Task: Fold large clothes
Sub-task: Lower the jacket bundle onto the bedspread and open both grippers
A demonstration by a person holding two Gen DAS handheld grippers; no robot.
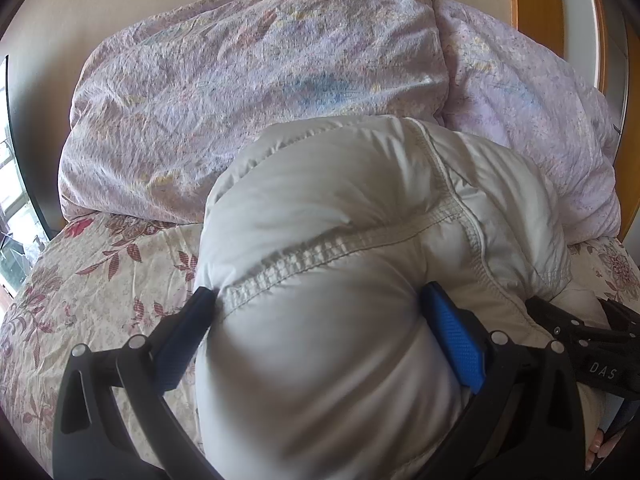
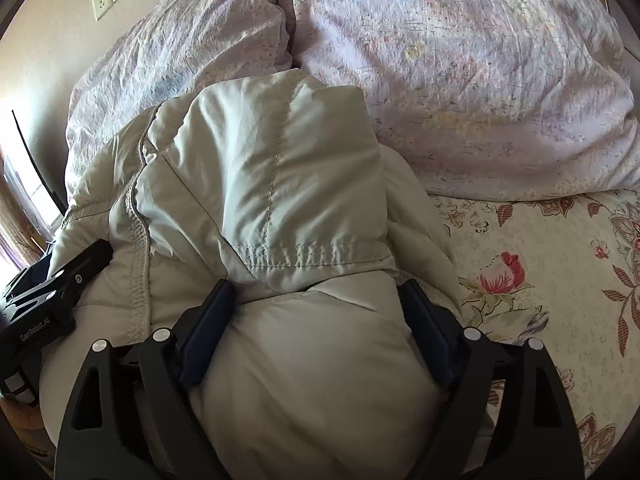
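— Where is the padded jacket [image 1: 340, 240] being kept?
— On the floral bedsheet [image 2: 540, 280], bunched; its lower part is being cut off.
— And the jaws?
— It is being clamped by the left gripper [image 1: 316, 304] and right gripper [image 2: 316, 296], spread wide.

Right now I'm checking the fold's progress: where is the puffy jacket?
The pale puffy jacket lies bundled on the floral bedsheet, just in front of the lilac duvet, clamped between both grippers: the left gripper and the right gripper.
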